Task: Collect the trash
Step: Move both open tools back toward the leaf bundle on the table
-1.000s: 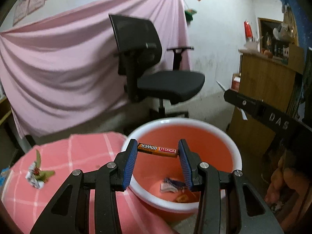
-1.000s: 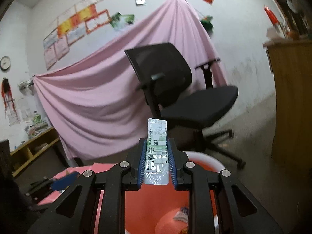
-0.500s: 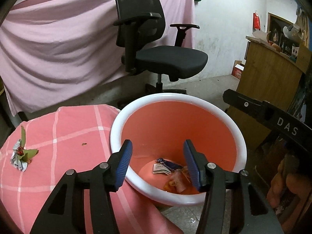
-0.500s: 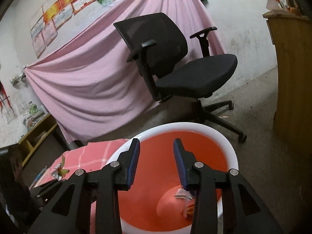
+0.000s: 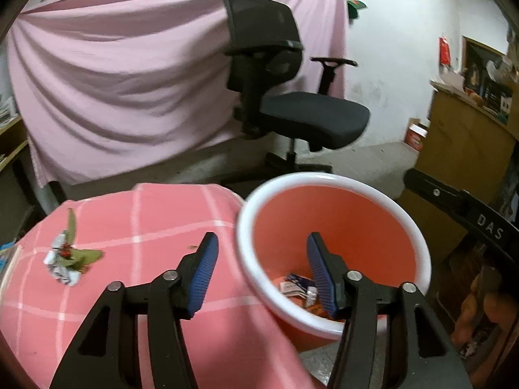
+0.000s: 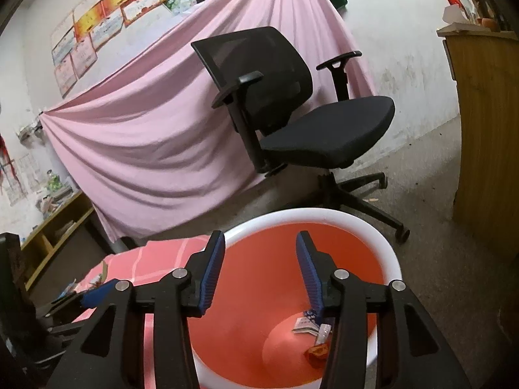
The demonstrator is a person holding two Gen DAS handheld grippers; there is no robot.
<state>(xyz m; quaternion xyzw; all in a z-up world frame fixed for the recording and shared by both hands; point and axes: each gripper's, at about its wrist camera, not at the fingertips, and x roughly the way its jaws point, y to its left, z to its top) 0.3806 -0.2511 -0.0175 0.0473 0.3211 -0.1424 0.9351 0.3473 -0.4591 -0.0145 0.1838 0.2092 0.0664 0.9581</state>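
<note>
both grippers are held empty at the bin: the left gripper is spread wide with nothing between its blue pads, straddling the white rim of the orange trash bin, and the right gripper is likewise parted and bare above the bin's mouth. wrappers are seen lying at the bottom of the bin, so the drop step can be judged done for these pieces. one item is left on the pink checked tablecloth: a crumpled wrapper with green scraps, well apart from the bin; blur makes its exact make-up hard to tell. next, the left gripper would probably be swung over to that wrapper, lowered around it and closed.
</note>
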